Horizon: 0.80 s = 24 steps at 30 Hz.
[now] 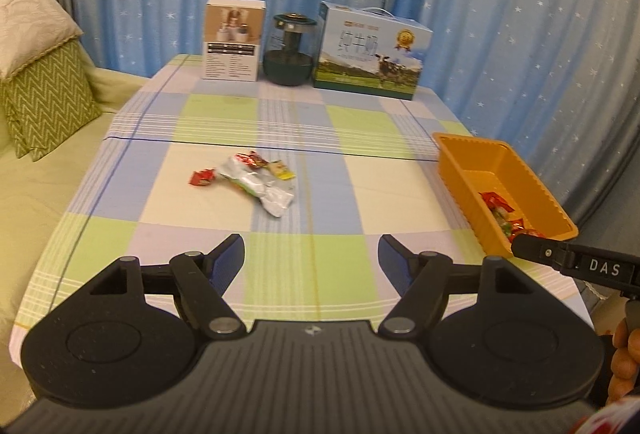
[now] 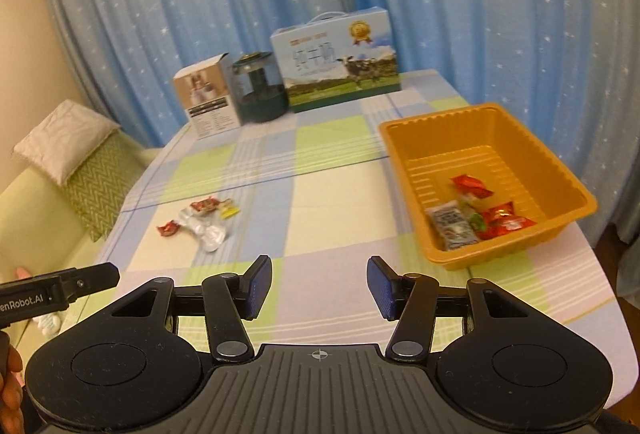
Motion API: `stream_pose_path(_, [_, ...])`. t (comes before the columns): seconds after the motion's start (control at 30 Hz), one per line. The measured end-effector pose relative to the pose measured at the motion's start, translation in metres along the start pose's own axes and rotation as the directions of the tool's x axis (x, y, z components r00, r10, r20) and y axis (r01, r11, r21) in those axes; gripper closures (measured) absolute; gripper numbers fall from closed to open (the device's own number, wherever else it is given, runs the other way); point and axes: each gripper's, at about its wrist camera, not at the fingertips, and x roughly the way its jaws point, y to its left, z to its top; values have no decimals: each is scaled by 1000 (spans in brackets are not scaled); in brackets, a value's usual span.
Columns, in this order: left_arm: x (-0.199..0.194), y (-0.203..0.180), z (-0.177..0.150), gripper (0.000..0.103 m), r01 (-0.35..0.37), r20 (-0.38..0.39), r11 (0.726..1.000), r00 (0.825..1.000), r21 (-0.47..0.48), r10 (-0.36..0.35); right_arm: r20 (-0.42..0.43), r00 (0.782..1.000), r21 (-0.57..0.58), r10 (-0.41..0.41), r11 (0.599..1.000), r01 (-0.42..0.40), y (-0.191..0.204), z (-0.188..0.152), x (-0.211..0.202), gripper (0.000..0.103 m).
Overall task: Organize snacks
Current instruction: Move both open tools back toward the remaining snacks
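The job looks partway done. A few wrapped snacks already lie in the orange plastic tray (image 2: 404,137) at the right edge of the table (image 1: 360,193): a red wrapper (image 2: 470,185) toward the far side, a grey-blue packet (image 2: 452,226) nearer, and another red packet (image 2: 506,220) beside it, with something green between them that I can't make out. Still loose on the checked tablecloth, well apart from the tray toward the left, sits a small cluster: a crumpled silver packet (image 1: 256,185), a red candy (image 1: 204,177) just left of it, a red-and-white wrapper (image 1: 250,158) touching its far end, and a small yellow piece (image 1: 282,169). Those four or so are what remains to move.

Both tools are empty. The left gripper (image 1: 312,258) stands with its jaws spread wide above the near edge of the table, and the right gripper (image 2: 320,286) is likewise wide, holding nothing.

The right wrist view looks down into the tray and shows its contents plainly; the left wrist view sees only the tray's side and a sliver of wrappers, partly hidden by the other tool, but gives the closer look at the loose pile. At the far end stand a white box (image 1: 234,39), a dark jar (image 1: 287,51) and a milk carton case (image 1: 370,51).
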Motion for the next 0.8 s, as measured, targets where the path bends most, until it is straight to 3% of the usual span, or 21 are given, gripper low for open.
stream_pose_path(0.8, [6, 50, 8, 29, -54, -10, 998, 999, -26, 53, -42, 997, -106, 58, 992, -62, 51, 6, 44, 48])
